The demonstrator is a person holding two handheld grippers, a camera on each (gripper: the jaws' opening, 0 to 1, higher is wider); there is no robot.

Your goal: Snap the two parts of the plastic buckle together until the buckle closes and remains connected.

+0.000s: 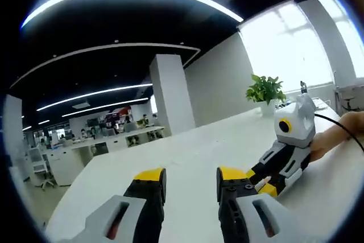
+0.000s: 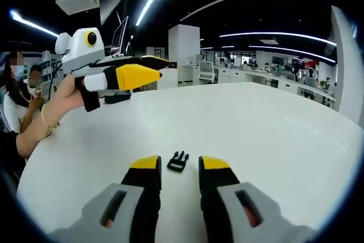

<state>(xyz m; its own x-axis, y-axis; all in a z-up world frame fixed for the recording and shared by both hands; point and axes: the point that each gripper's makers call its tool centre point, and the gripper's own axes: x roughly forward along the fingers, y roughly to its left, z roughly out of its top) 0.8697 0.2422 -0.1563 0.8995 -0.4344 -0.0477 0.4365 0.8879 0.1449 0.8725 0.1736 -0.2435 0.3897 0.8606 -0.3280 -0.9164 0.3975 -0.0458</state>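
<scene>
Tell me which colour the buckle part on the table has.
Black; the buckle part shows best in the right gripper view.

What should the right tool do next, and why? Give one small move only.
Probably ease the right tool forward and down onto the black buckle piece. Its jaws stand open, and the piece lies loose on the white table just ahead of the gap between them. The left tool is held in the air, with nothing between its jaws.

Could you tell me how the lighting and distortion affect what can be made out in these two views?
Left gripper view: the window is blown out white, and the ceiling light strips bend with the fisheye. Right gripper view: even light, the black buckle part sharp against the white table, straight edges curving toward the rim.
</scene>
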